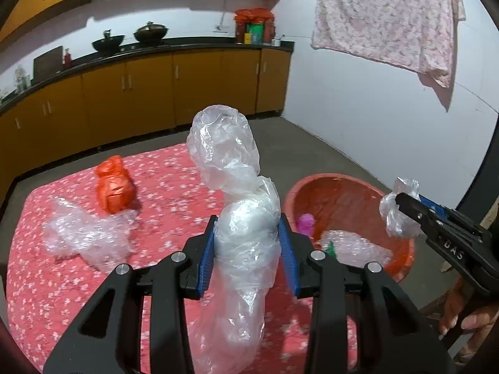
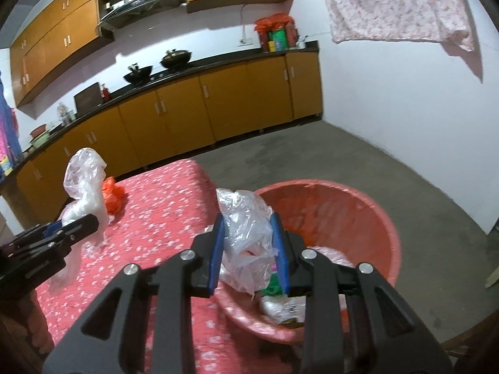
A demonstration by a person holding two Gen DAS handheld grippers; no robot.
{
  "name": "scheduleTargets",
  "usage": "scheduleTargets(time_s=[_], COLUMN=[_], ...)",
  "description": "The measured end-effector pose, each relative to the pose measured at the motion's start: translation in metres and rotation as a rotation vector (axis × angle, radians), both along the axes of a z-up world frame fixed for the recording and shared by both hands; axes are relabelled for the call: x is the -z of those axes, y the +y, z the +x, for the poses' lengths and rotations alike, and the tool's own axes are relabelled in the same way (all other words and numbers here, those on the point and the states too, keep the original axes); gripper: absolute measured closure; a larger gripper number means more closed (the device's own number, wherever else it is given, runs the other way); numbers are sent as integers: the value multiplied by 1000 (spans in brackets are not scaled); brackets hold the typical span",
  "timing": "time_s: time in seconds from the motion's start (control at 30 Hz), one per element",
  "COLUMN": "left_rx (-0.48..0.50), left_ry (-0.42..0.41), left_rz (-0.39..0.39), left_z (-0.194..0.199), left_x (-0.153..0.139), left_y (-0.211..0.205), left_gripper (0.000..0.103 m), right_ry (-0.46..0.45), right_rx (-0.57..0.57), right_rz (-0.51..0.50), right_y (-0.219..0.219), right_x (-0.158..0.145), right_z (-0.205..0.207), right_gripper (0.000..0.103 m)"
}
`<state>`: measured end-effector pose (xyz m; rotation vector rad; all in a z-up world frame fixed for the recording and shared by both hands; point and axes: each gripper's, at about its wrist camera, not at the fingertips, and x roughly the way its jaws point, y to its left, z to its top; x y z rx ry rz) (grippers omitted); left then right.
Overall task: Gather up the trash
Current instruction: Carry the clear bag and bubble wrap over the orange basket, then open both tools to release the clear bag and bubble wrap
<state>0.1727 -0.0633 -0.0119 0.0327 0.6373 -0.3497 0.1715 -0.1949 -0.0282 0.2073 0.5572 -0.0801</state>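
Note:
My left gripper (image 1: 248,249) is shut on a large clear plastic bag (image 1: 237,205) and holds it up above the red flowered cloth (image 1: 62,280). My right gripper (image 2: 249,249) is shut on a small crumpled clear plastic bag (image 2: 246,233), held over the near rim of the red basin (image 2: 368,205). The basin (image 1: 343,199) holds bubble wrap, a pink scrap and a green piece. A crumpled orange bag (image 1: 115,187) and a sheet of bubble wrap (image 1: 84,240) lie on the cloth. The right gripper (image 1: 402,205) with its small bag shows in the left wrist view.
The cloth-covered table stands on a grey concrete floor (image 2: 312,155). Orange kitchen cabinets (image 1: 140,93) with a black counter and pans run along the back. A flowered cloth (image 1: 389,21) hangs on a line at the upper right.

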Motion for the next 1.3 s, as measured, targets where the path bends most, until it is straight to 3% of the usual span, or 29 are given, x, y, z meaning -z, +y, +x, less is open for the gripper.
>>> scheduleTargets(time_s=[0.7, 1.3], left_rx=[150, 237], left_ry=[-3, 50], left_rz=[-2, 29], left_z=[7, 22], left_x=[0, 19], left_y=[-79, -126], left_gripper=[65, 65], right_ry=[-9, 31], right_rx=[129, 175], right_rz=[-2, 67], right_y=[-60, -89], right_x=[4, 25], right_z=[-4, 16], right_gripper=[74, 74])
